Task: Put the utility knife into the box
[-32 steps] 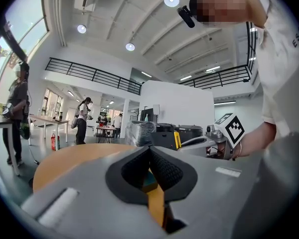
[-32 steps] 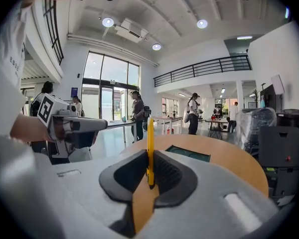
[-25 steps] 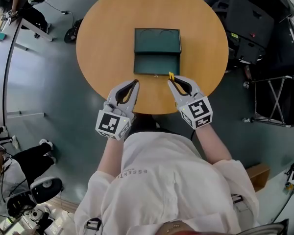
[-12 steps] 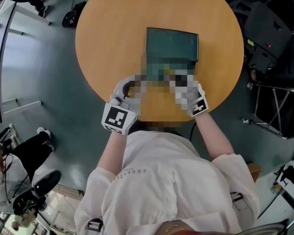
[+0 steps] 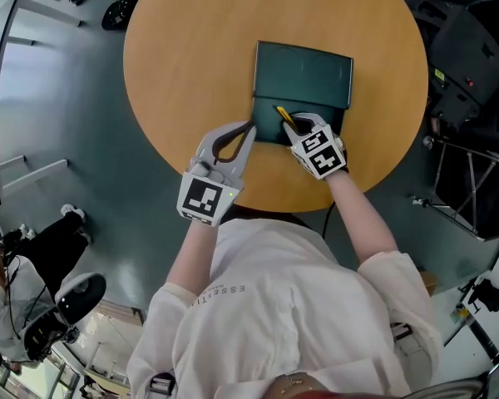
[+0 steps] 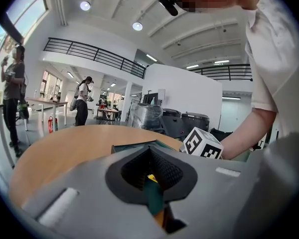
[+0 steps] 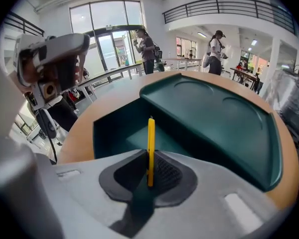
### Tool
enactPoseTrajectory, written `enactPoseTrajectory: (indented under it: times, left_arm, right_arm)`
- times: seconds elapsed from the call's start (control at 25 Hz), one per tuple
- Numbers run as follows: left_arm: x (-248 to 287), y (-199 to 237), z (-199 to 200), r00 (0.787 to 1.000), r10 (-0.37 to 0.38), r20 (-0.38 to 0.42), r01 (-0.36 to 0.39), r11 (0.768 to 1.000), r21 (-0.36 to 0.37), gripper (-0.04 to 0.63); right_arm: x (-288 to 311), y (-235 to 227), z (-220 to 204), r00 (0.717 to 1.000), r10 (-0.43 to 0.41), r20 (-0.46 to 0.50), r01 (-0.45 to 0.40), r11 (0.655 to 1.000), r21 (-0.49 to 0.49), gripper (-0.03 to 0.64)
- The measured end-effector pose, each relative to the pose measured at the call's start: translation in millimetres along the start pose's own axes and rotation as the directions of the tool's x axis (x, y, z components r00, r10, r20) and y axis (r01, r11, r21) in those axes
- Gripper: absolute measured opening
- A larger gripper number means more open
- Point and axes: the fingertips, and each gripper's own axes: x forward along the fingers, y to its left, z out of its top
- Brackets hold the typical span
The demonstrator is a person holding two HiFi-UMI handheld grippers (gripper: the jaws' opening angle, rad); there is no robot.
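Note:
A dark green box (image 5: 303,73) lies open on the round wooden table (image 5: 183,65), lid folded back and tray toward me. My right gripper (image 5: 289,125) hangs over the tray with the yellow utility knife (image 5: 284,115) between its pads. In the right gripper view the knife (image 7: 151,143) stands upright between the jaws above the box (image 7: 204,113). Those jaws are opening slightly, though the knife still sits pinched between them. My left gripper (image 5: 249,128) is shut and holds nothing, its tips beside the tray's near left corner.
The table's near edge runs just under both grippers. Black cases and a folding stand (image 5: 470,181) are on the floor to the right. People stand at desks (image 6: 82,103) far behind the table. A person's shoes (image 5: 71,298) show at the lower left.
Both grippers moved forward from the table's near edge to the box. The right one carried the knife over the tray; the left one came up beside the tray's corner.

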Motion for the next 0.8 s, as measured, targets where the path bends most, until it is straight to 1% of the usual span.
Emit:
enactPoseTrajectory:
  times: [0.12,0.2,0.36,0.44,0.48,0.56,0.64,0.72,0.8]
  left_arm:
    - [1.0,-1.3,-6.5,1.0,-0.002,-0.005,0.002,1.0,-0.01,0.015]
    - [0.4,-3.4,-10.6,1.0,-0.004,-0.017,0.004,1.0,0.001,0.015]
    - [-5.8,-4.6,-15.2,1.0,0.003,-0.028,-0.002,1.0,0.013,0.015]
    - [-10.3,-4.5,-14.2,1.0,0.005,-0.025,-0.005,1.0,0.01,0.015]
    - [-11.9,-5.0,-12.7,1.0,0.005,-0.023,-0.005,1.0,0.007,0.015]
    - [-13.6,-6.3,-8.0,1.0,0.005,-0.012,-0.005,1.0,0.005,0.015]
    - [-15.7,-8.0,-2.3,1.0,0.008,0.004,-0.008,1.0,0.012,0.015]
    - [-20.9,-12.1,3.9,1.0,0.009,0.022,-0.009,1.0,0.014,0.015]
    - [-26.1,-20.7,12.6,0.999,0.003,0.039,-0.004,1.0,0.004,0.015]
  right_arm:
    - [7.5,-2.5,-2.5,1.0,-0.01,-0.024,0.01,1.0,0.01,0.037]
    - [10.0,-1.9,-3.6,1.0,-0.006,-0.03,0.006,1.0,0.012,0.037]
    - [10.9,-1.0,-6.7,1.0,0.007,-0.018,-0.007,1.0,0.016,0.039]
    - [6.8,-0.1,-4.3,1.0,0.003,0.001,-0.003,1.0,0.021,0.111]
    - [1.8,-0.7,-1.2,1.0,-0.005,0.022,0.005,1.0,0.025,0.114]
    - [-13.8,-3.4,9.9,0.995,-0.03,0.093,0.026,0.999,0.044,0.114]
    - [-35.0,-4.9,24.4,0.981,-0.062,0.183,0.051,0.997,0.065,0.114]
    - [-60.1,-1.7,38.3,0.957,-0.097,0.272,0.078,0.994,0.079,0.114]
    - [-89.8,1.9,50.2,0.922,-0.136,0.363,0.107,0.989,0.099,0.109]
